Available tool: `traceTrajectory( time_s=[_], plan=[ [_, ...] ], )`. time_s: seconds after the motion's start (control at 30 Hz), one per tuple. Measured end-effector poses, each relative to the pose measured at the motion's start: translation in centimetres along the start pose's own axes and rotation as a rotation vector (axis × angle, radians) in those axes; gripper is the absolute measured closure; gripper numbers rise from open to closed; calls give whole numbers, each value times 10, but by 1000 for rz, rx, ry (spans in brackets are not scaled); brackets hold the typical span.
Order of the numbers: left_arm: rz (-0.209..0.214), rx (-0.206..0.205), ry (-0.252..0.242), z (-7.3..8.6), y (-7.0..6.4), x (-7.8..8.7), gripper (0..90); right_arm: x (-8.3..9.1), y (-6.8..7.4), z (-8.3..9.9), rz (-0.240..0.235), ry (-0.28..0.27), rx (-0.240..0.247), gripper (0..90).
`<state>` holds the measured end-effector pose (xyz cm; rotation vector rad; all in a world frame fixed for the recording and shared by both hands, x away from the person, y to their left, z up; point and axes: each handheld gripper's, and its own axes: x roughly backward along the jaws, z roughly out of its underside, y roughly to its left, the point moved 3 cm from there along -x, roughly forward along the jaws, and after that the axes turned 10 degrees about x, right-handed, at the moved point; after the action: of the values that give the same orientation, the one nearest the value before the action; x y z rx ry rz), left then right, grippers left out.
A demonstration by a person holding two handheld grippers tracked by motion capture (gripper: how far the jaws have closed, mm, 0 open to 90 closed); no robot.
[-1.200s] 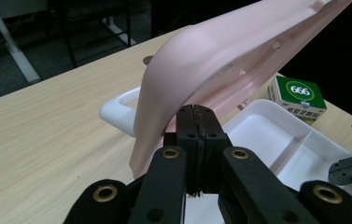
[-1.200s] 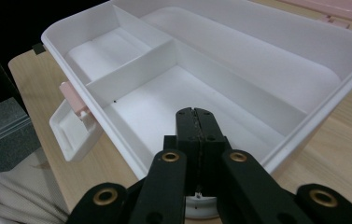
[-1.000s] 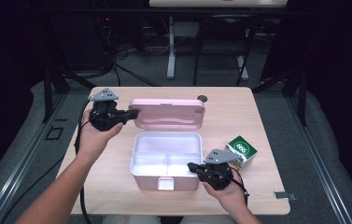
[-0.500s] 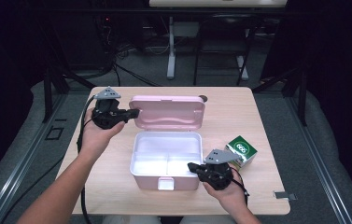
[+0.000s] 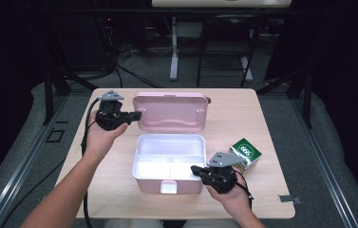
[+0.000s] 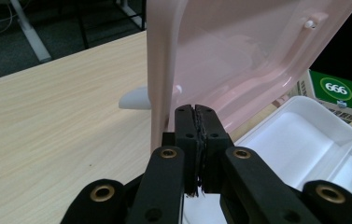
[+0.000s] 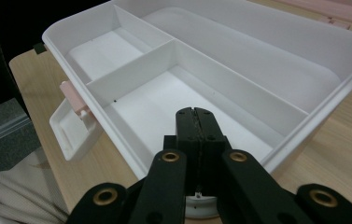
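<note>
High view, nearest me: my right gripper [image 5: 196, 169], jaws together and empty, sits at the white box [image 5: 167, 159]'s front right corner. Its compartments are empty, so any filling remains. Beyond, my left gripper [image 5: 136, 114], jaws together, touches the raised pink lid [image 5: 172, 111]'s left edge. A green carton [image 5: 246, 152] waits on the tabletop [image 5: 243, 114].

box [image 5: 167, 161] mid-table [image 5: 262, 118] | lid [image 5: 172, 111] raised behind it | carton [image 5: 246, 153] right of box | latch [image 5: 168, 186] at box front
</note>
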<state>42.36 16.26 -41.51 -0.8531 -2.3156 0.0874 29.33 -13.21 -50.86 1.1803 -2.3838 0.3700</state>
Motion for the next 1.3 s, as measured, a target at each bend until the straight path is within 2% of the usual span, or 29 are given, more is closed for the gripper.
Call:
traceTrajectory(
  time_s=[0.43,0.57,0.7,0.93,1.13,1.23,1.3],
  plan=[
    [-29,37,27,6,15,-13,838,0,0,0,1,-2,6,900],
    [-42,33,39,8,19,-13,816,0,0,0,1,-3,8,900],
    [-47,40,41,9,22,-12,748,0,0,1,2,-4,10,900],
    [-66,20,66,13,26,-11,660,0,1,1,4,-8,20,900],
    [-73,8,87,15,30,-8,644,0,0,1,1,-11,14,900],
    [-74,-24,110,14,31,-3,636,0,0,1,1,-11,8,900],
    [-68,-26,121,14,31,-1,633,0,0,1,-1,-11,6,900]
  ],
)
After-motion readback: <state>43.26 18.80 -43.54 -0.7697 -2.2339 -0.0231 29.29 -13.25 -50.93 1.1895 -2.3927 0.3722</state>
